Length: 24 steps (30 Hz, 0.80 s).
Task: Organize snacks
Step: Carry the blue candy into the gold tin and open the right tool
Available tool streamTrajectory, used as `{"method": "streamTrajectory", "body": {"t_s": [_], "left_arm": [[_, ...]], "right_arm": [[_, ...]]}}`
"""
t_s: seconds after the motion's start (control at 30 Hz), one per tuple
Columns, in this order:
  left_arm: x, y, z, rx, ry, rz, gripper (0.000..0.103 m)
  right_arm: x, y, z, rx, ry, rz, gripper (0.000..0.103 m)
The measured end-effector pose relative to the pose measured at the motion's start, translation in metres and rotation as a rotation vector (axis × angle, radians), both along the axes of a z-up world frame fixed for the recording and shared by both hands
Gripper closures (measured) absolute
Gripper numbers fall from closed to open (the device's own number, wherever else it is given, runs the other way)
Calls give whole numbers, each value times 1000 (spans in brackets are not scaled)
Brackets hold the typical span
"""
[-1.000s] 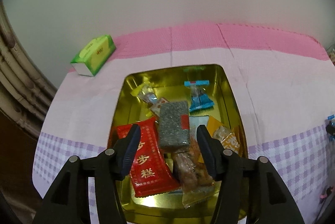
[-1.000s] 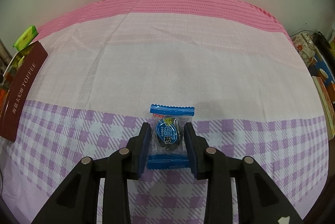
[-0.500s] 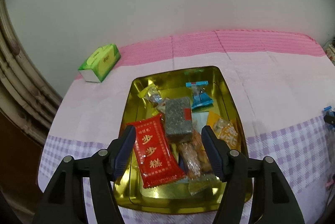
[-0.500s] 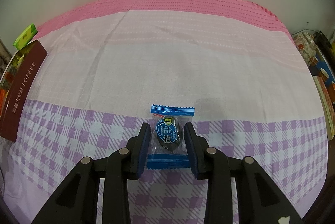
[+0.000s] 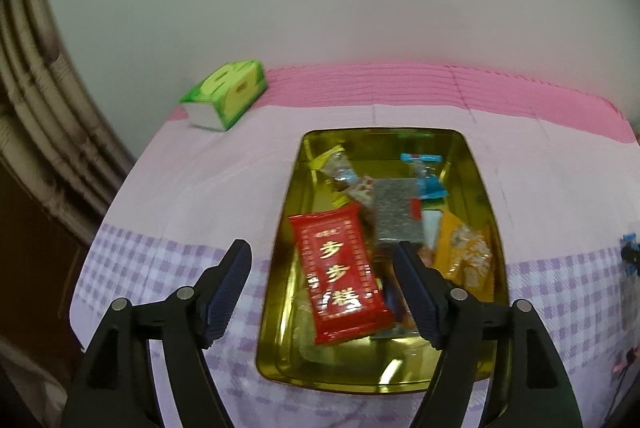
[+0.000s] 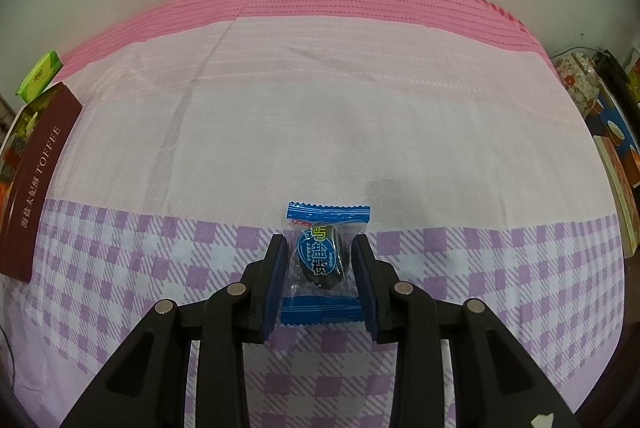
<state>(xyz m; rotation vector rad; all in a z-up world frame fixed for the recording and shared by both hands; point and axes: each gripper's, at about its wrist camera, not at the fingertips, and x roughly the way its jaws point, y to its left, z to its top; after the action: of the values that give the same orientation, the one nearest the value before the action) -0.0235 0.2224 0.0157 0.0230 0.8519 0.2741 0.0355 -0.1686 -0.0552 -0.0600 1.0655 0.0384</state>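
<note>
The gold tin (image 5: 486, 195) sits on the desk (image 6: 320, 107), snacks inside. Beside it, the left gripper (image 5: 322, 260) has just been opening, empty. The right gripper (image 6: 320, 254) apparently pinches the blue candy (image 6: 320, 256); its slick wrapper could slip when lifted.

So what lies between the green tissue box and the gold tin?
Only bare pink cloth separates the tissue box from the tin; the left wrist view shows this.

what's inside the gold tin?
The gold tin holds a red packet, a grey bar, an orange packet and a blue candy. Wrappers beneath them are mostly covered.
</note>
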Motion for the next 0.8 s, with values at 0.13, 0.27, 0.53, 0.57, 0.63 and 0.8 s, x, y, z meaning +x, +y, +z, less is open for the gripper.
{"method": "streamTrajectory", "body": {"t_s": [0.13,0.27,0.53,0.57,0.63,0.8], "left_arm": [[-3,13,-1,-19,5,42,29],[-4,23,-5,-39,26,74,27],[-6,37,-7,-74,42,114,26],[-7,39,-7,-78,43,119,25],[-7,41,-7,-76,45,133,25],[-8,46,-9,-83,52,147,25]], "right_arm": [[0,1,0,4,-4,-7,73],[0,0,0,4,-5,-13,74],[1,-2,0,6,0,-42,77],[1,-2,0,4,1,-43,77],[2,-2,-1,2,3,-43,77],[3,0,0,1,5,-46,77]]}}
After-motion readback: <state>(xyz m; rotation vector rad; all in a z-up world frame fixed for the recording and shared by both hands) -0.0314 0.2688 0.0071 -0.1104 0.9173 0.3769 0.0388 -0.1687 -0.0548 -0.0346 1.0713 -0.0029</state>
